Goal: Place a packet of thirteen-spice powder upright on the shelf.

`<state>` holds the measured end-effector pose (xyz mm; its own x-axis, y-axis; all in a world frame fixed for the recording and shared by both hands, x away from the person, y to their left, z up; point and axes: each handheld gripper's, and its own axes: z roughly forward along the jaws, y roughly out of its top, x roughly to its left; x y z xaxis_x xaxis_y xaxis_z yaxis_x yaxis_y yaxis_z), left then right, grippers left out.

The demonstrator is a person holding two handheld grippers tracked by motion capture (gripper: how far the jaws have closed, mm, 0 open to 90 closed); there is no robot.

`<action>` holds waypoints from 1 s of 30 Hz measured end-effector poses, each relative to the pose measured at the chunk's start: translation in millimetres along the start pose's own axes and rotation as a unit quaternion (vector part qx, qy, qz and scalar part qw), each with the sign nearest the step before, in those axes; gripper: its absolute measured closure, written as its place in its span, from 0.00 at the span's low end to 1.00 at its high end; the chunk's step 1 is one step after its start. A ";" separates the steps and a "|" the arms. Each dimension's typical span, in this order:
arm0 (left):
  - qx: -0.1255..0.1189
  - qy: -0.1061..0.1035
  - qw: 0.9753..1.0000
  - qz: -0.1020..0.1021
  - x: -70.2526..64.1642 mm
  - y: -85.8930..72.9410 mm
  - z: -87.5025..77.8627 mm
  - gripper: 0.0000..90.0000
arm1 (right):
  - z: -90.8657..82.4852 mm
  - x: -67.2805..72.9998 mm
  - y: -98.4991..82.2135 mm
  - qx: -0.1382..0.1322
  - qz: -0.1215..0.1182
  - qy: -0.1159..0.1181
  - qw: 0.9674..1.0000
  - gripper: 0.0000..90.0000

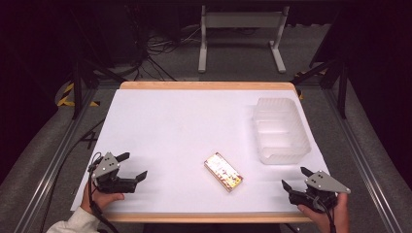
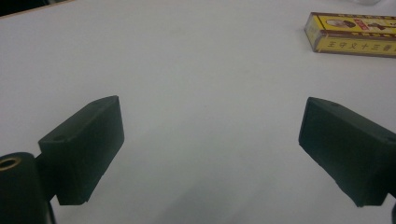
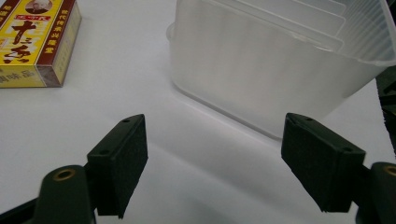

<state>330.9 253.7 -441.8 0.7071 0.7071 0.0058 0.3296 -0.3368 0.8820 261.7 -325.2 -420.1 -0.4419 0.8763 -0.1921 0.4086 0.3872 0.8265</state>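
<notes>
A small yellow and brown box (image 1: 223, 172) with printed characters lies flat on the white table cover, near the front middle. It appears at the top right of the left gripper view (image 2: 351, 34) and top left of the right gripper view (image 3: 32, 42). My left gripper (image 1: 132, 166) rests at the front left, open, with nothing between its jaws (image 2: 210, 154). At the front right my right gripper (image 1: 296, 178) is open too, empty (image 3: 215, 158), pointing toward a translucent plastic bin (image 1: 281, 130) (image 3: 280, 65).
The white table cover (image 1: 184, 126) spreads over a wooden table. The bin stands at the right, with dividers inside. Beyond the far edge are a white stand's legs (image 1: 240, 36) and cables on the floor. Metal rails run along both sides.
</notes>
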 end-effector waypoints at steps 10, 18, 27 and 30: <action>0.003 -0.002 1.000 -0.003 -0.6 -5.6 -6.9 0.08 | 4.5 6.4 9.9 -0.005 -0.003 0.023 1.000 0.26; 0.015 0.001 1.000 0.003 -3.7 -7.3 -8.0 0.09 | 5.5 18.3 23.6 -0.005 -0.020 0.066 0.998 0.26; 0.015 0.006 1.000 0.001 -4.3 -10.7 -13.0 0.09 | 13.5 47.3 53.8 0.007 -0.057 0.125 0.990 0.26; 0.015 0.006 1.000 -0.002 -4.9 -11.7 -14.5 0.09 | 22.1 56.9 65.0 0.018 -0.067 0.141 0.988 0.25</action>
<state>314.5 263.2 -445.3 0.6977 0.7164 0.0077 0.3521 -0.3523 0.8672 280.7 -243.9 -389.1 -0.6962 0.7041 -0.1399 0.3575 0.5091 0.7830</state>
